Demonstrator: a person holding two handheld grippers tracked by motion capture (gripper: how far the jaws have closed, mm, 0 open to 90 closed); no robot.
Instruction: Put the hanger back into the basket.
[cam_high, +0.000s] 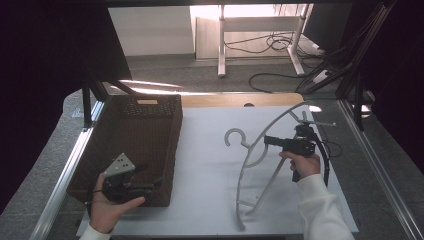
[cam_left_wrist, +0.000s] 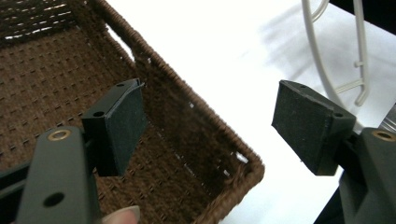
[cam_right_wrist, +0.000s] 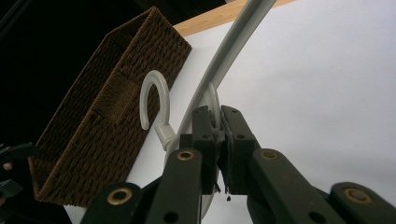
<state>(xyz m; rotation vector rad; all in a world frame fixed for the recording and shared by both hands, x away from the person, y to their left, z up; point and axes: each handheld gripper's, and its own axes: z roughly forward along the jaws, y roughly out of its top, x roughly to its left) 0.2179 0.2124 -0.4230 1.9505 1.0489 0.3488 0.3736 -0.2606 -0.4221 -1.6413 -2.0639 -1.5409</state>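
While the left tool (cam_left_wrist: 205, 123) gapes, the brown wicker basket (cam_high: 150, 125) lies bare.

One brown woven basket (cam_high: 145, 145) is seen on the white table surface (cam_high: 210, 165). One pale grey hanger (cam_high: 260, 150), made of a curved frame with a single hook (cam_high: 234, 136), is counted just beside the basket, on its side toward the table's middle. Two grippers are counted: the left gripper (cam_high: 150, 177) at the basket's near corner, and the right gripper (cam_high: 270, 140) beyond the hanger from the basket. Two hands are counted, one on each gripper. One wooden edge strip (cam_high: 240, 99) is seen behind the basket.
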